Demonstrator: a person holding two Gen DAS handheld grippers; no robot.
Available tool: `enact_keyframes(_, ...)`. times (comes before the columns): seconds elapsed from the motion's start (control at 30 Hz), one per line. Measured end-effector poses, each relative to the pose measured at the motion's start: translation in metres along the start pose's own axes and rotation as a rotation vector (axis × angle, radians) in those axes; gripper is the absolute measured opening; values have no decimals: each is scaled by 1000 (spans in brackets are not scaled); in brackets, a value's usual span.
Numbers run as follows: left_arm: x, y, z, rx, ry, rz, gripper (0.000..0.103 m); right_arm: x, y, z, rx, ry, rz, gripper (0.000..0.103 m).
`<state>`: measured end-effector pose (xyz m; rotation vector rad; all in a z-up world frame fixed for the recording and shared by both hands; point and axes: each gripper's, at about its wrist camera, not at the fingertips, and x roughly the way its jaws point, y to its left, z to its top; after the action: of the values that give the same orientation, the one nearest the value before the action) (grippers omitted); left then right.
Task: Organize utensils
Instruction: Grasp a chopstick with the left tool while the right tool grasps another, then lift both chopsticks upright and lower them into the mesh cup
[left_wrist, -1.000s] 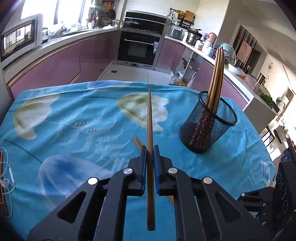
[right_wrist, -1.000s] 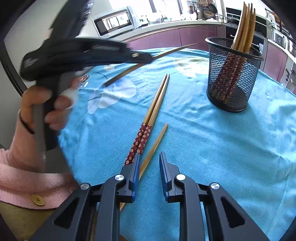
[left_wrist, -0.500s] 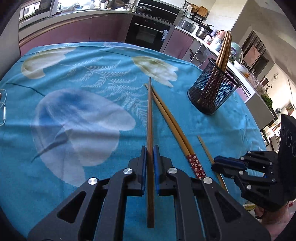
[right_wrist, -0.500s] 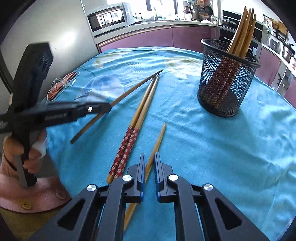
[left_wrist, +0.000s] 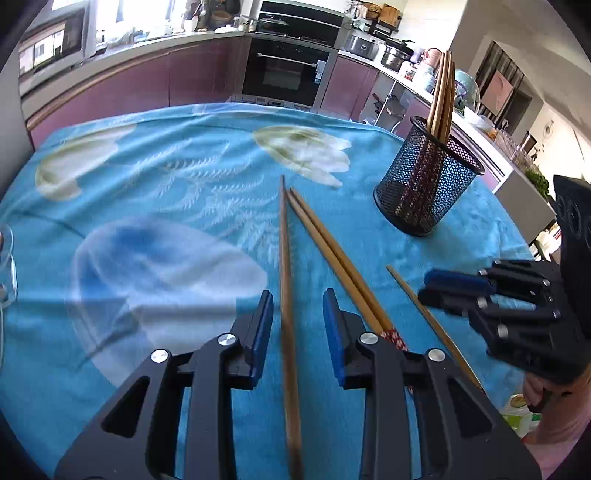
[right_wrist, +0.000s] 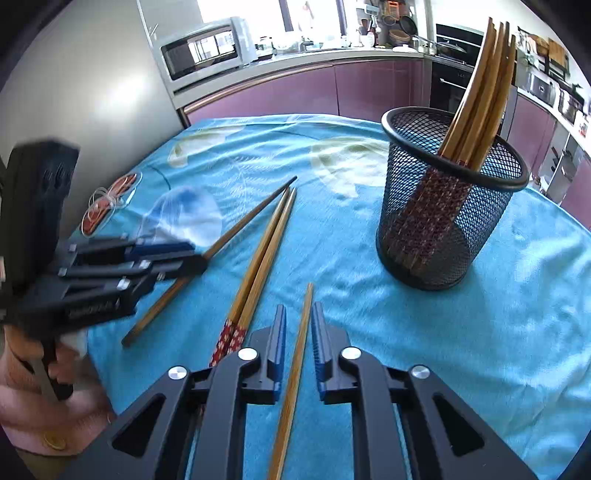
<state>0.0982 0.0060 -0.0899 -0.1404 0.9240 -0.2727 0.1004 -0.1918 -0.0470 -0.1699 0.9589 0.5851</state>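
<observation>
A black mesh cup (left_wrist: 428, 184) (right_wrist: 447, 206) holds several chopsticks on the blue tablecloth. My left gripper (left_wrist: 297, 317) is open; a brown chopstick (left_wrist: 284, 266) lies loose and blurred between its jaws, also seen in the right wrist view (right_wrist: 236, 232). A pair of red-patterned chopsticks (left_wrist: 332, 251) (right_wrist: 258, 266) lies beside it. My right gripper (right_wrist: 298, 336) is open around a plain chopstick (right_wrist: 299, 343) (left_wrist: 424, 306) that lies on the cloth, not pinched.
The blue tablecloth (left_wrist: 166, 192) covers the table to its edges. A clear packet with rubber bands (right_wrist: 110, 203) lies at the left edge. Kitchen counters and an oven stand behind.
My left gripper has opened and let go of the brown chopstick, which has dropped toward the cloth. My right gripper has opened a little around the plain chopstick.
</observation>
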Motion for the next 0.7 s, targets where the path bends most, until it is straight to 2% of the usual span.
enact_keyframes(0.1,8,-4,10,37,3,22,27,4,4,-8,-13,37,-22,15)
enact_keyframes(0.27,26,-3,19,56,28,54,27,6,8,-12,-35,28,-42,15)
enact_keyframes(0.33,31,-3,24,58,24,67,25,9,10,-12,-46,13,-55,13)
enact_keyframes(0.4,36,-4,30,60,25,83,24,10,9,-11,-38,5,-56,6)
enact_keyframes(0.47,40,-5,34,58,24,95,21,11,5,-9,-16,1,-41,6)
enact_keyframes(0.6,43,-4,36,30,17,103,8,9,0,-8,8,-15,-29,4)
enact_keyframes(0.7,41,-4,34,14,11,93,7,1,-4,-6,25,-45,-10,4)
